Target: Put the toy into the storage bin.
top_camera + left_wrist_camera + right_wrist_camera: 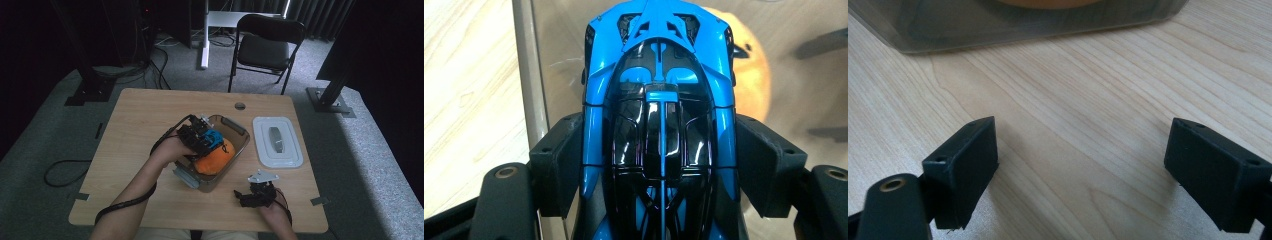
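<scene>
A blue and black toy car is clamped by its sides between the pads of my left gripper. In the high view that left gripper holds the toy car over a clear plastic bin. An orange plush toy lies inside the bin, and its orange shape shows just beyond the car. My right gripper rests low over the table near the front edge, right of the bin. Its jaws stand wide apart over bare wood, with the bin's wall just ahead.
A white lid with a grey handle lies flat on the wooden table to the right of the bin. A black folding chair stands beyond the table's far edge. Cables trail on the floor at left.
</scene>
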{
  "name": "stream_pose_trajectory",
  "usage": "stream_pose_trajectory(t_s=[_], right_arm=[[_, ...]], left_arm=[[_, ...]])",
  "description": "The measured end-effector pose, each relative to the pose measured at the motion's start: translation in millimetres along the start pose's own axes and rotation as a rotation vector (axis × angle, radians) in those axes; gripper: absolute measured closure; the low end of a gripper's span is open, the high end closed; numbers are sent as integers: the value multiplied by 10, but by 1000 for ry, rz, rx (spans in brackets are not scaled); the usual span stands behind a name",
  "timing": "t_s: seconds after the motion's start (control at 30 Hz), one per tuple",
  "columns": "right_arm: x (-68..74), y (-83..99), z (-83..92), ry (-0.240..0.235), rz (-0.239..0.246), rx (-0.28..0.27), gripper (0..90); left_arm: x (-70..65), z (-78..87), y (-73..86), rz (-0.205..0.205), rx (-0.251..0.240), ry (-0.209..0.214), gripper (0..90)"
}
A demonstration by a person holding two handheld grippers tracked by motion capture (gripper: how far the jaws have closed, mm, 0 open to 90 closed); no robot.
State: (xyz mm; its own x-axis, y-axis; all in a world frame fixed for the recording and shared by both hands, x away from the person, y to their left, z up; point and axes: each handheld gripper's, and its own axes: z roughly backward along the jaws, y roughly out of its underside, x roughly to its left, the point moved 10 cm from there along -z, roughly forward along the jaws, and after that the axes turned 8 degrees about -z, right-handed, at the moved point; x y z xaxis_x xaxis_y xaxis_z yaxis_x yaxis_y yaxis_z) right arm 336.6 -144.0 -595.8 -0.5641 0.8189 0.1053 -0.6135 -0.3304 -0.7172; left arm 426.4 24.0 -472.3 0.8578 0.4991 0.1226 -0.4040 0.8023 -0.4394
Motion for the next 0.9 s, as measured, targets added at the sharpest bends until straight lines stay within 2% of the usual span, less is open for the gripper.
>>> stream_pose_trajectory(t_s=[0.17, 0.3, 0.47, 0.5, 0.63, 0.7, 0.9], right_arm=[[1, 0, 1, -1, 0, 0, 134], [-1, 0, 0, -1, 2, 0, 134], [0, 1, 0, -1, 2, 0, 134], [0, 0, 0, -1, 2, 0, 134], [0, 0, 1, -2, 1, 0, 134], [0, 0, 1, -2, 1, 0, 134], [1, 0, 1, -1, -1, 0, 134]], left_arm=[[-17, -18, 9, -17, 13, 1, 271], [-49, 50, -40, -1, -18, 43, 182], [-38, 98, -18, 3, -29, 52, 80], [-26, 105, -7, 4, -28, 43, 27], [-17, 153, 22, 5, -38, 40, 21], [-16, 174, 43, -10, -40, 34, 21], [14, 264, 88, -22, -70, 21, 22]])
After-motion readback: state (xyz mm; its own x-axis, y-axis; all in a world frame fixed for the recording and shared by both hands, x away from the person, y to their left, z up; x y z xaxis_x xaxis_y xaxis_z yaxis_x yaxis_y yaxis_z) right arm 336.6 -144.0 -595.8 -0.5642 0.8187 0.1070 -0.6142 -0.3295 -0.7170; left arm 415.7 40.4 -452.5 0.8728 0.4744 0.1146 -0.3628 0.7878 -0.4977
